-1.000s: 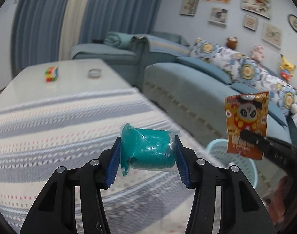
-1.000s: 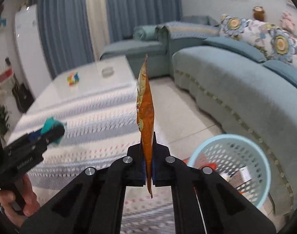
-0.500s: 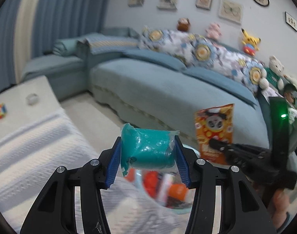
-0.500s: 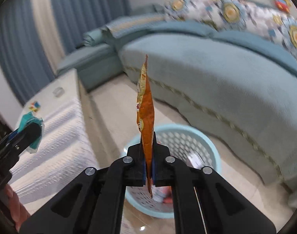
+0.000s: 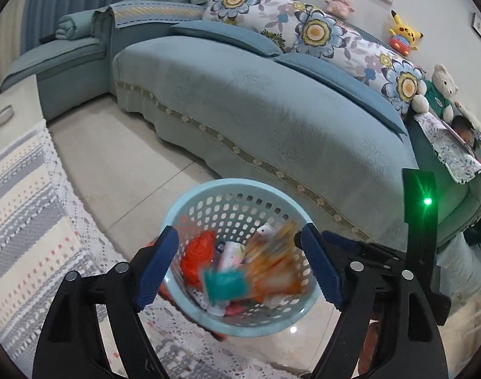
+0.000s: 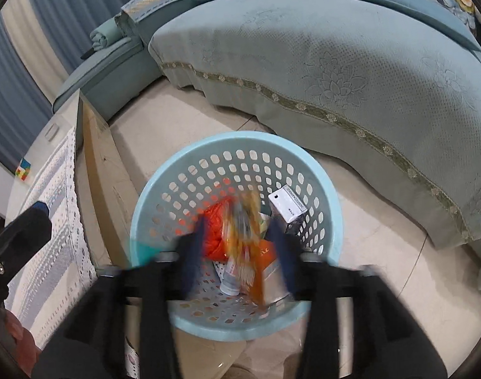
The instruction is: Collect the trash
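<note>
A light blue perforated trash basket (image 5: 190, 200) stands on the floor below both grippers; it also shows in the right wrist view (image 6: 240, 140). My left gripper (image 5: 240, 265) is open above it, and the teal wrapped packet (image 5: 226, 284) is blurred, falling free into the basket. My right gripper (image 6: 240, 249) is open and blurred, and the orange snack bag (image 6: 243, 233) is falling between its fingers into the basket. The orange bag is a blur in the left wrist view (image 5: 272, 262). Red crumpled trash (image 6: 213, 233) and a white carton (image 6: 288, 205) lie inside.
A teal sofa (image 5: 256, 101) with flowered cushions and plush toys curves behind the basket. The coffee table with its striped cloth (image 5: 22, 208) is at the left, its edge close to the basket. Tiled floor (image 6: 183, 123) lies between table and sofa.
Both grippers moved over the basket, tilted down and opened. The teal packet and the orange snack bag have been let go and are dropping into the basket.
</note>
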Available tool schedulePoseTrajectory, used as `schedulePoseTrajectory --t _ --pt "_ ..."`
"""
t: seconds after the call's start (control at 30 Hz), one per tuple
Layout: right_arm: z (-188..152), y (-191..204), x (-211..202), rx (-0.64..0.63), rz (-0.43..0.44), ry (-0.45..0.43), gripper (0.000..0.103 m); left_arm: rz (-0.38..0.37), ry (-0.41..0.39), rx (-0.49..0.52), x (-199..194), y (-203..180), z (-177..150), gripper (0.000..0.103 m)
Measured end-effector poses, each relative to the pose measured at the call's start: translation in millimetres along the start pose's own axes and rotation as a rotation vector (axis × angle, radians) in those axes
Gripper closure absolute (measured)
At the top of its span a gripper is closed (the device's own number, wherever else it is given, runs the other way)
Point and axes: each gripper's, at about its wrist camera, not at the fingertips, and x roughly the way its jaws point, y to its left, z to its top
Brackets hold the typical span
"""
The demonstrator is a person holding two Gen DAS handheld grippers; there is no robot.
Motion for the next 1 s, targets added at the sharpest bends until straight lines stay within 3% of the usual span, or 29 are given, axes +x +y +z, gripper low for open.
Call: schedulePoseTrajectory --t 0.23,0.43,0.57,0.7,0.87,1.0 --pt "4.0 7.7 -39.0 0.003 0.024 -0.044 0.051 0.004 -0.062 -0.038 -54.4 8.4 3.1 0.025" --pt "12.2 47.3 -131.7 -0.072 0.057 -0.183 0.051 0.027 -0.205 -0.049 -141.4 -3.5 4.0 0.025" --pt "6.5 69.0 -189.0 -0.094 0.062 -0.309 0.037 0.117 -0.314 -0.037 -200.0 -15.2 0.6 0.025" --pt "-15.7 85.7 -226.9 -0.113 0.047 -0.456 0.022 0.255 -0.421 -0.04 -243.2 -22.1 -18.5 0.023" --pt "-59.8 101.1 -231.1 -0.157 -0.058 -0.54 0.018 0.376 -0.502 -0.067 -265.2 -21.0 -56.1 0.017" --pt "-88.2 99.4 -221.8 -0.151 -0.052 -0.578 0.016 0.442 -0.53 -0.06 -260.4 -16.6 -79.1 0.017"
